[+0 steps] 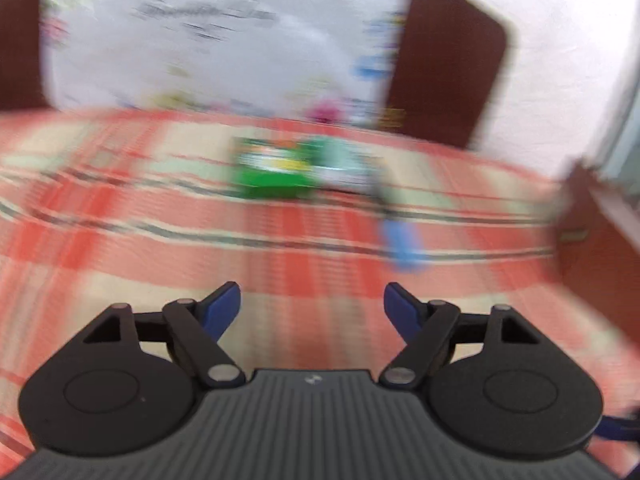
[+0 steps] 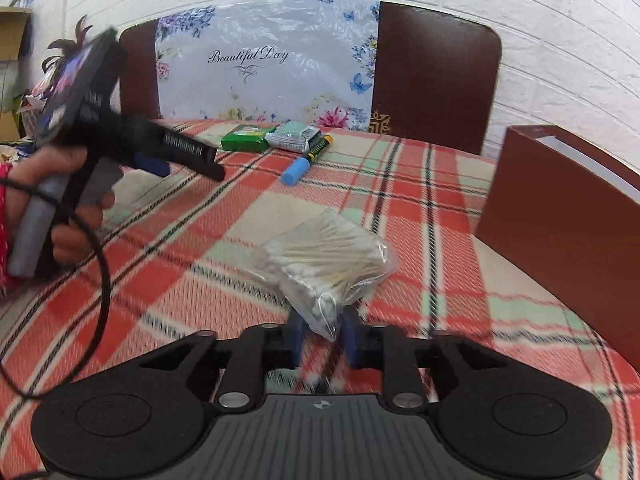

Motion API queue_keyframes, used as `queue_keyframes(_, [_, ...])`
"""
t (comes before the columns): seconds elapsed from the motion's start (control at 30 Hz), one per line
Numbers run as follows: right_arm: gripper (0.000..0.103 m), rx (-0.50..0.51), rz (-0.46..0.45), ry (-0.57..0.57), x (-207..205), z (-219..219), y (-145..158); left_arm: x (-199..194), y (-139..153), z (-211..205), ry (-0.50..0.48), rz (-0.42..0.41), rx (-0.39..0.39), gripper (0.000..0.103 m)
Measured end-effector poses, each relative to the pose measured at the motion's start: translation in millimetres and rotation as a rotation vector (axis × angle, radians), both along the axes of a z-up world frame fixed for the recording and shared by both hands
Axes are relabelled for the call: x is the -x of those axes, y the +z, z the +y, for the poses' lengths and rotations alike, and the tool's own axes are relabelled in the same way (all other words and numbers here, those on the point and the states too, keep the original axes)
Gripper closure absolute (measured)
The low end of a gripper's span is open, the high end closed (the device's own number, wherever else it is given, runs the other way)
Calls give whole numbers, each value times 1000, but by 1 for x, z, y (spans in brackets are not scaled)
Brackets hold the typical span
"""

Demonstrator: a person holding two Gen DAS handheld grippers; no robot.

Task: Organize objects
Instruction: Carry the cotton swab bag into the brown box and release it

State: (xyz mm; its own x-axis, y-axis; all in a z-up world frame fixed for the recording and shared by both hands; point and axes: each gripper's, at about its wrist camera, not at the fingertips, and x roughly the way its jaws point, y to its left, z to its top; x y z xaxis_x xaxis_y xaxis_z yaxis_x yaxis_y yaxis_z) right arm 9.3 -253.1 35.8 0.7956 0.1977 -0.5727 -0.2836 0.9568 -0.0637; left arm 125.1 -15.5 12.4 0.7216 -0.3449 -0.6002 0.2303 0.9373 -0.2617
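We see right claw (image 2: 320, 338) pinching corner of swab bag (image 2: 326, 266), bag lying on tabletop (image 2: 420, 200) just ahead, left claw (image 1: 312, 306) wide open, empty, box (image 2: 560, 216) at right.

The plaid cloth (image 2: 420, 208) bears a cotton swab bag (image 2: 328, 264) at the right jaws; beyond lie a green box (image 2: 244, 138), packet (image 2: 294, 136), marker (image 2: 320, 146) and blue cylinder (image 2: 295, 172).

Open checked surface (image 2: 400, 208) ahead of me, wide lane up the middle. Cotton swab bag (image 2: 324, 264) sits right at my right gripper (image 2: 322, 340), nearest blocker. Brown box (image 2: 560, 216) walls off the right side. My left gripper (image 2: 192, 156) hangs over the left. Far end crowded: green packet (image 2: 244, 138), blue tube (image 2: 294, 173).
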Motion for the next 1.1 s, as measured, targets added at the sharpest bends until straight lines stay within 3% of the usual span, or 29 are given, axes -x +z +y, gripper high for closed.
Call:
queue_keyframes(0.03, [56,-8,0,-7,1,-4,1,6,4,-11,-57,8,15,24])
queue_keyframes(0.13, [51,-42,19,-6,-5,-10,0,17,11,-49,-202,27,-22,24])
queue_keyframes(0.2, [46,-51,19,4,-11,-8,1,17,5,-69,-287,98,-11,24])
queue_keyframes(0.27, [39,-49,17,13,-17,-5,-1,15,-6,-86,-333,180,-35,23])
queue_keyframes(0.3, [39,-50,22,11,-21,-4,-3,18,-8,-93,-331,161,-65,23])
queue_keyframes(0.33, [41,-60,22,12,-24,-6,-5,22,-8,-97,-340,152,-77,35])
queue_keyframes(0.4, [65,-80,23,13,-32,-7,-5,22,-2,-101,-371,198,-24,62])
queue_keyframes(0.5, [74,-106,3,4,-32,-11,4,30,28,-113,-382,133,-47,63])
queue_keyframes(0.67, [74,-88,-247,-68,-16,-32,45,43,94,-153,-470,-61,-34,63])
queue_keyframes(0.8, [73,-73,-385,-169,-17,-65,69,34,114,-202,-531,-125,-52,62])
queue_keyframes(0.9, [73,-85,-391,-238,-29,-94,75,18,108,-239,-531,-138,-79,56])
queue_keyframes(1.0, [71,-93,-372,-286,-51,-119,74,2,100,-266,-453,-156,-148,28])
queue_keyframes(1.07, [50,-63,-345,-352,-73,-131,67,-5,94,-276,-381,-152,-204,27])
queue_keyframes(1.1, [48,-41,-325,-388,-84,-136,63,-7,90,-277,-366,-136,-208,27])
